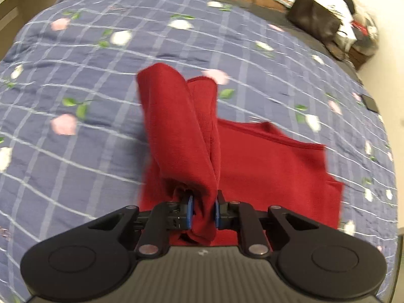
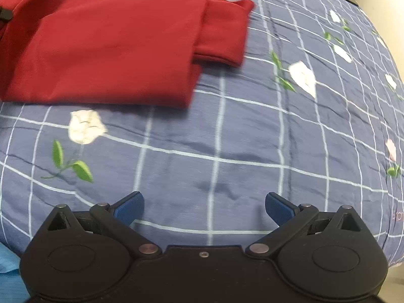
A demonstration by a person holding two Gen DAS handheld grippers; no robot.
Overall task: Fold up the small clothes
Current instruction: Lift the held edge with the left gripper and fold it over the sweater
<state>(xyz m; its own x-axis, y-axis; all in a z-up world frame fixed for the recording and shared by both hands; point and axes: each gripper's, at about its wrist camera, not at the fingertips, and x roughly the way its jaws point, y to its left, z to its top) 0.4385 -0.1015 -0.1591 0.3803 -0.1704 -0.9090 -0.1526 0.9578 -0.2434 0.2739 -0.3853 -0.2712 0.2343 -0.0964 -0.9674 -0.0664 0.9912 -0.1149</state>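
Left wrist view: the left gripper [image 1: 204, 210] had its blue pads [image 1: 190, 210] pinching a bunch of the red shirt [image 1: 265, 161], a sleeve or side flap hanging up off the fingers in a loose roll while the rest lay flat on the bed. Right wrist view: the right gripper [image 2: 204, 208] was spread wide, nothing between the fingers, hovering over bare quilt [image 2: 227, 139] just below the shirt's hem.

Progress, as a guess: early to mid fold. Right sleeve [image 2: 222, 32] looked already tucked in over the body, the left side was lifted for folding in, and the bottom-up fold and final tidy were not done yet.

Surface was a soft blue plaid quilt with white and pink flowers, lightly wrinkled. Farther out: a dark bag [image 1: 315, 17] and cluttered items at the far bed edge, a bit of light blue cloth [image 2: 10, 272] at the near left corner, pale wall beyond. Both views were motion-blurred.
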